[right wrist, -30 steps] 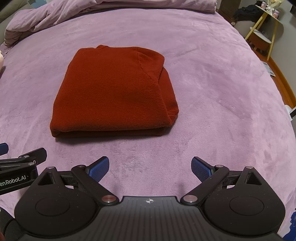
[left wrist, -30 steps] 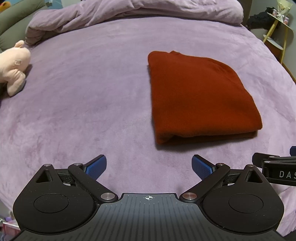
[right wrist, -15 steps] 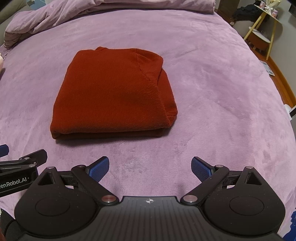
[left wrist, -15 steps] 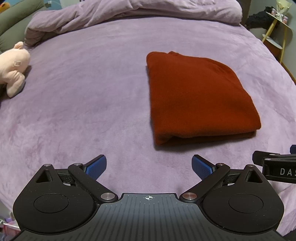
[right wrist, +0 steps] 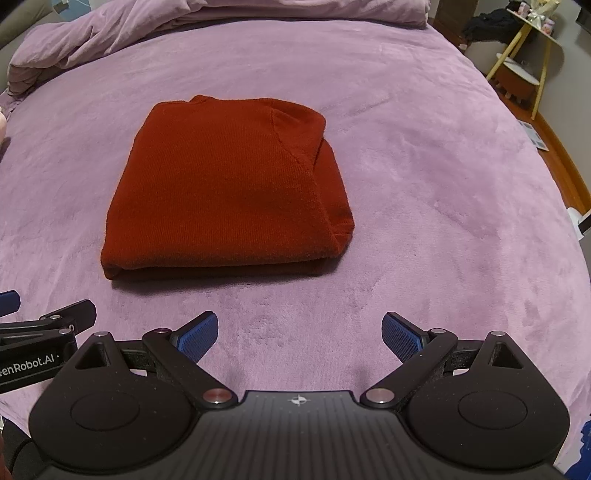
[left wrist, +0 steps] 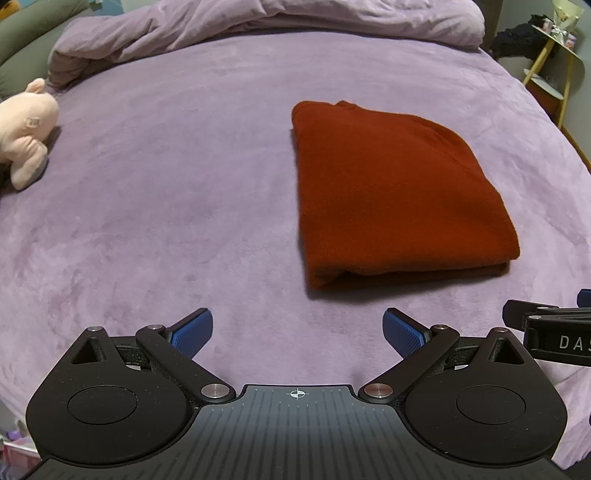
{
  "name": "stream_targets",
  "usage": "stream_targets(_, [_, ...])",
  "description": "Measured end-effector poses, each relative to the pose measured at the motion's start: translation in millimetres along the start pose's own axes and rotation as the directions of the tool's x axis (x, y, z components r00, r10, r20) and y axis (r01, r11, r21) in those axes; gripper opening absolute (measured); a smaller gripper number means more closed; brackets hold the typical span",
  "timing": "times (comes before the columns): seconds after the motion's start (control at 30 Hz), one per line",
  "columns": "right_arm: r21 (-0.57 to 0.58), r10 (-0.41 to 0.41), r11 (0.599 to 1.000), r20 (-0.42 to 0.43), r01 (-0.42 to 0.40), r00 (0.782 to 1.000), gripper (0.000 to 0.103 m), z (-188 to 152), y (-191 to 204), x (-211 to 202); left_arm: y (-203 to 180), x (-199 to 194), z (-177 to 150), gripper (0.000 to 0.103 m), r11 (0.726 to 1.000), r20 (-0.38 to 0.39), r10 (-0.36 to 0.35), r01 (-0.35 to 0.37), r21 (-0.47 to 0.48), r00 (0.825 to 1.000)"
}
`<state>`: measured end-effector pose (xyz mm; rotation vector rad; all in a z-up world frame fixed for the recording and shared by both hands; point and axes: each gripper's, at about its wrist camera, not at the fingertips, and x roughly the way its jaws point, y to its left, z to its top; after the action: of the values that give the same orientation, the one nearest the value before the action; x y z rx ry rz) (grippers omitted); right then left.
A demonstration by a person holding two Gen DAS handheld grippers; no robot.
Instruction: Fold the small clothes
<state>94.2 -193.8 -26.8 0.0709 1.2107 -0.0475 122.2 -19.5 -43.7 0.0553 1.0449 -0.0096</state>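
On the purple bed (right wrist: 424, 155), folded red sweater (right wrist: 225, 184), fold edge toward grippers, left gripper (left wrist: 297, 332) and right gripper (right wrist: 299, 334) spread, empty.

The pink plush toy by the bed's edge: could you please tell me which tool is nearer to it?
Left. The pink plush toy lies far to the left of the left tool; the right tool sits beyond that, facing the folded red sweater.

Home bedroom: bed (right wrist: 424, 155) with plush lilac cover fills view, rumpled duvet (left wrist: 280, 26) bunched at far end, pink soft toy (left wrist: 24, 129) far left, yellow-legged side table (right wrist: 532, 40) far right.
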Motion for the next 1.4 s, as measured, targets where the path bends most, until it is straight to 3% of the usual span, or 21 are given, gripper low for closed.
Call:
stream_targets(0.7, [-0.001,0.003,1.0,0.002,-0.003,1.0,0.096,0.7,0.0,-0.1,-0.9,1.7,-3.4,0.101,1.0,0.013,-0.026,0.026,-0.007,1.0])
stream_targets(1.4, [-0.003,-0.002,1.0,0.008,0.002,1.0,0.096,1.6,-0.2,-1.1,0.6,5.5,-2.5,0.101,0.999,-0.021,-0.033,0.033,-0.001,0.999])
